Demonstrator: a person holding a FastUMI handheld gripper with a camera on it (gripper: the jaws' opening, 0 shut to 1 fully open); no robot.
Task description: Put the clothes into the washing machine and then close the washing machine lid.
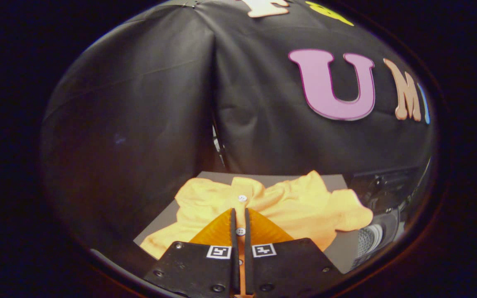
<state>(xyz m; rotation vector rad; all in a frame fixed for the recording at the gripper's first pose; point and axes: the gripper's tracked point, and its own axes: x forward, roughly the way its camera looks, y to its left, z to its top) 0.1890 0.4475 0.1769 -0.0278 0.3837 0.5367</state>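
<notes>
My gripper (240, 217) is nearly closed: the two fingers (263, 231) run side by side with only a thin slit between them. In that slit sits the button placket of the orange shirt (288, 207); one white button (241, 231) shows right in the gap. The fingers lie over the shirt's front, but whether both press on the cloth I can't tell.

The shirt lies crumpled on a grey tabletop (333, 180). The collar end points away from me toward the far edge, with a second button (242, 198) just beyond the fingertips. One sleeve drapes toward the table's right edge, the other side of the shirt spreads to the near left corner. Cloth covers most of the surface; bare grey shows along the far edge, at the left corner, and in a strip at the near right.

Off the table's right edge there's dark equipment (387, 186), and below it a round pale ribbed part (369, 238); too distorted and dim here to say what it is. If that's the washing machine, I can't confirm it, nor the state of any lid.

Black cloth wall (139, 103) stands behind the table, with a vertical seam at the booth corner.
</notes>
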